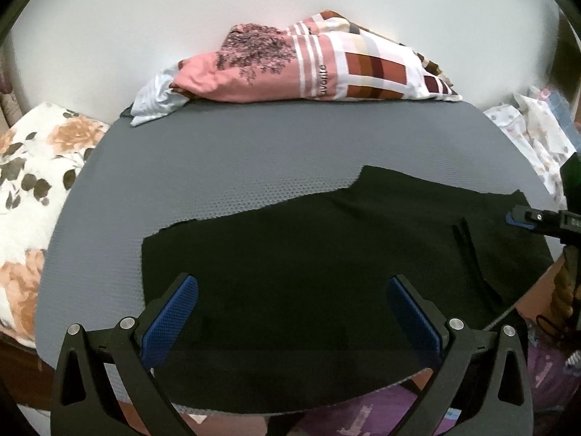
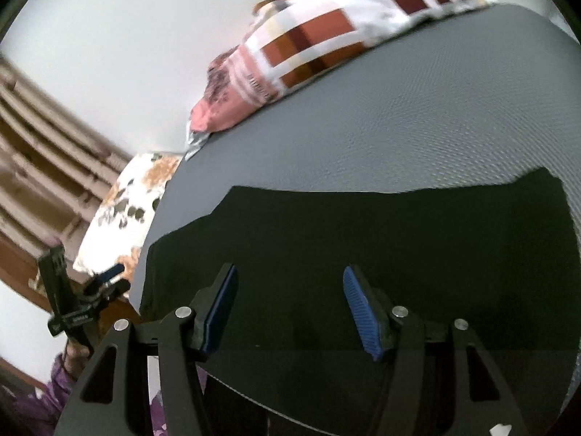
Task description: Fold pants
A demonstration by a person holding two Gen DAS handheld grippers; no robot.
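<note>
Pants: one (image 1: 290, 254), black, flat on the grey mat (image 1: 218, 167), lower frame.
Pillows: two; patchwork (image 1: 312, 69) top, floral (image 1: 32, 167) left.
Tongs: left tongs (image 1: 292, 285) and right tongs (image 2: 290, 276) both apart, empty.

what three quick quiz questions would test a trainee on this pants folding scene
1. True or false: the left gripper is clamped on the black pants.
2. What lies at the far edge of the grey mat: A) a pink and checked pillow, B) a laundry basket, C) a stack of books?
3. Fill in: in the right wrist view, the right gripper hangs over the pants with its jaws ____.

Key
1. False: its jaws stand wide apart with nothing pinched.
2. A: the pillow.
3. Open, nothing between the pads.
</note>
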